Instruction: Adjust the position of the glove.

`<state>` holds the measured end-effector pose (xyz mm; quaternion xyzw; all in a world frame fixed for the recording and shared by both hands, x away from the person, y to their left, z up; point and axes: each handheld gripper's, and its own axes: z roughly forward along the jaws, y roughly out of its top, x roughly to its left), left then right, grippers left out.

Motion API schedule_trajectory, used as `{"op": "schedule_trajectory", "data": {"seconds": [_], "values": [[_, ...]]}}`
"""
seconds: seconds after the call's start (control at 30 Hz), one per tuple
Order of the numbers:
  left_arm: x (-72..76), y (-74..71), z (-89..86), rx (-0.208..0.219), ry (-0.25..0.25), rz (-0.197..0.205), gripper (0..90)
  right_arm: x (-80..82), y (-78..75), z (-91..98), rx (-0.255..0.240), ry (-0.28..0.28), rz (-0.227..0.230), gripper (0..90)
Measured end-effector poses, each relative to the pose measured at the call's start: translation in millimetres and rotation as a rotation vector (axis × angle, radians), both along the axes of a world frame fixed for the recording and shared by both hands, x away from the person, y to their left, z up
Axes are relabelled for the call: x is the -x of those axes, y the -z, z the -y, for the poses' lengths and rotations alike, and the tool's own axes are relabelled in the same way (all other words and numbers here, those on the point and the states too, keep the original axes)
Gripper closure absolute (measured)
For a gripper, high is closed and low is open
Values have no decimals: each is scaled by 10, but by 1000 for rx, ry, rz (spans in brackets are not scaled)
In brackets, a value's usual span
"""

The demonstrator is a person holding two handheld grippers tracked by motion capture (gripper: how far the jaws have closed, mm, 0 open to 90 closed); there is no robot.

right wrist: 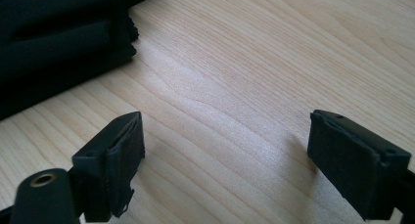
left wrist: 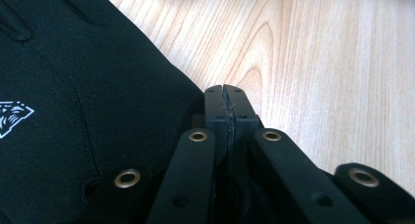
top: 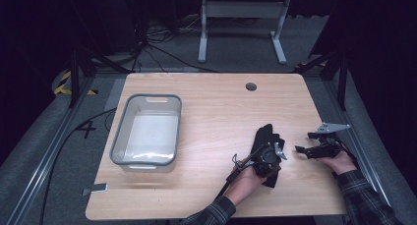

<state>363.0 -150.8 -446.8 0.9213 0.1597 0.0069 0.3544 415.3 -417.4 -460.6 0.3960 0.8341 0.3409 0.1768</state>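
while the left claw (left wrist: 228,102) rests closed beside the black glove (top: 266,136), the right claw (right wrist: 226,168) gapes empty over the table (top: 211,112).

Plaid sleeves, black two-jaw grippers

Both forearms wear dark plaid sleeves (top: 361,195). The left gripper (left wrist: 227,104) is matte black, with flat link bars pinned by brass-ringed rivets and a dark cable (top: 236,172) trailing from it. The right gripper (right wrist: 227,150) has blocky black pads (right wrist: 359,163), one brass rivet, and a grey three-cornered plate (top: 332,127) on top.
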Motion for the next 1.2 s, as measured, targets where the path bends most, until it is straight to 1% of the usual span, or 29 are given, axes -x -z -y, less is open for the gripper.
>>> {"op": "schedule_trajectory", "data": {"seconds": [0.07, 0.13, 0.17, 0.2, 0.23, 0.27, 0.33, 0.47, 0.67, 0.7, 0.73, 0.8, 0.87, 1.0, 1.03, 1.07, 1.1, 1.2], "values": [[2, -6, -7, -23, 10, -7, 900, -1, 2, 0, 2, 1, 0, 147], [5, -12, -13, -29, 11, -12, 900, -2, 4, -1, 4, 0, -1, 147], [9, -26, -38, -48, 20, -18, 900, -1, 7, -2, 6, -3, -3, 146], [9, -26, -38, -48, 20, -18, 900, -1, 7, -2, 6, -3, -3, 146], [18, -38, -74, -66, 22, -20, 900, -1, 7, -2, 6, -3, -3, 145], [26, -42, -95, -70, 19, -24, 900, -1, 6, -2, 6, -3, -2, 145], [35, -49, -163, -78, 21, -28, 900, -3, 9, -1, 3, -3, -3, 143], [45, -61, -330, -97, 9, -39, 899, -4, 13, -5, 1, -4, -3, 140], [55, -71, -578, -111, -26, -53, 900, 0, 25, -14, -5, -6, 5, 126], [60, -71, -618, -111, -36, -60, 900, 2, 30, -17, -6, -7, 9, 120], [60, -71, -618, -111, -36, -60, 899, 2, 30, -17, -6, -7, 9, 120], [63, -66, -700, -104, -46, -66, 900, 7, 43, -22, -12, -20, 13, 102], [71, -66, -777, -101, -55, -66, 900, 8, 49, -24, -13, -21, 18, 95], [63, -78, -823, -81, -54, -73, 897, 1, 51, -38, -13, -21, 16, 83], [63, -78, -823, -81, -54, -73, 858, 1, 51, -38, -13, -21, 16, 83], [58, -97, -834, -68, -61, -73, 858, 0, 52, -39, -12, -22, 16, 83], [41, -125, -849, -52, -63, -69, 787, 0, 52, -40, -13, -21, 17, 83], [-11, -180, -858, -28, -72, -63, 694, 0, 52, -39, -13, -21, 17, 83]]}}
